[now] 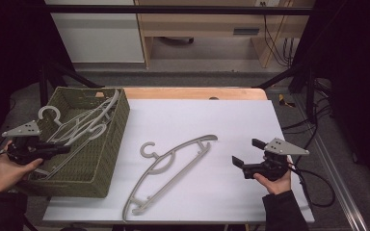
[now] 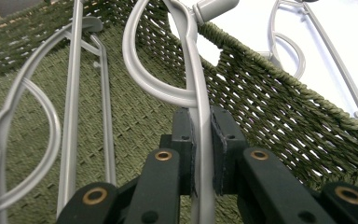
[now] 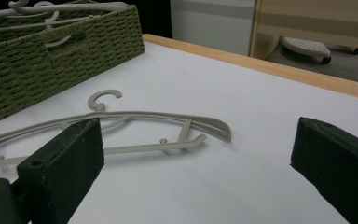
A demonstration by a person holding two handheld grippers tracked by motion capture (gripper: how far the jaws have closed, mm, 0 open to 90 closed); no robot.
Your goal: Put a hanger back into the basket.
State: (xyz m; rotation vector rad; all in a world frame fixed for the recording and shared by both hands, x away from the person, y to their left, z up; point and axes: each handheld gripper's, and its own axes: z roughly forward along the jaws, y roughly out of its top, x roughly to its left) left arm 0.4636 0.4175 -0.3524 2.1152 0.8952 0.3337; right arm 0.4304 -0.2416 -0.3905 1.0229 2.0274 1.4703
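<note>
A grey plastic hanger (image 1: 192,142) lies flat on the white table top, its hook toward the basket; it also appears in the right gripper view (image 3: 168,115). Inside the green woven basket (image 1: 120,125) lie more grey hangers (image 1: 84,122). My left gripper (image 1: 65,149) reaches into the basket from its left side. Its jaws (image 2: 201,121) are shut on the thin bar of one hanger (image 2: 193,70). Another hanger (image 2: 72,93) rests against the basket floor beside it. My right gripper (image 1: 247,151) hovers open near the table's right side, with nothing between its jaws (image 3: 196,149).
The basket wall (image 2: 284,107) rises just past the held hanger. The white sheet (image 1: 212,115) covers most of the wooden table, whose far edge (image 1: 192,92) shows bare wood. Cables and a metal rail (image 1: 327,159) run along the right.
</note>
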